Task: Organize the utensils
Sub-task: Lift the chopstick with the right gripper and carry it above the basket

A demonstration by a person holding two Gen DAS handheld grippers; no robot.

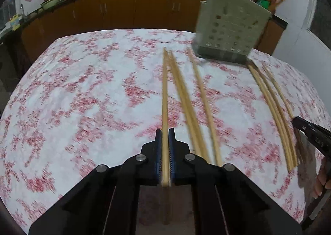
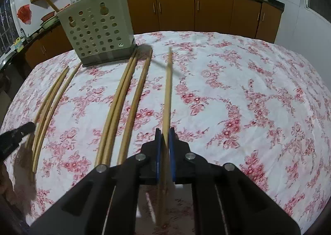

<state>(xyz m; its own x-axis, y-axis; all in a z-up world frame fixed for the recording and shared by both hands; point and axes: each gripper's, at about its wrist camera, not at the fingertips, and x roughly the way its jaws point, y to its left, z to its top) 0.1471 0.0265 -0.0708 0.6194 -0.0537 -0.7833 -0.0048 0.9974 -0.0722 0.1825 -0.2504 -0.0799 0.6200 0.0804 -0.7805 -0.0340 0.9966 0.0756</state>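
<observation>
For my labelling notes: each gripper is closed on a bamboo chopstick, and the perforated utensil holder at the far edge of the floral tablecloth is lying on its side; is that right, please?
Not quite. The perforated utensil holder stands upright on its base, with chopsticks sticking out of its top; the right wrist view shows this clearly. The rest holds: the left gripper and right gripper are each closed on a bamboo chopstick, and the holder sits at the far edge of the floral tablecloth.

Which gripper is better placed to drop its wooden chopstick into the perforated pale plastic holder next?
Right, narrowly: the right gripper holds its wooden chopstick lifted, shadow beneath, tip near the perforated holder. The left gripper shows a motion-blurred view.
</observation>
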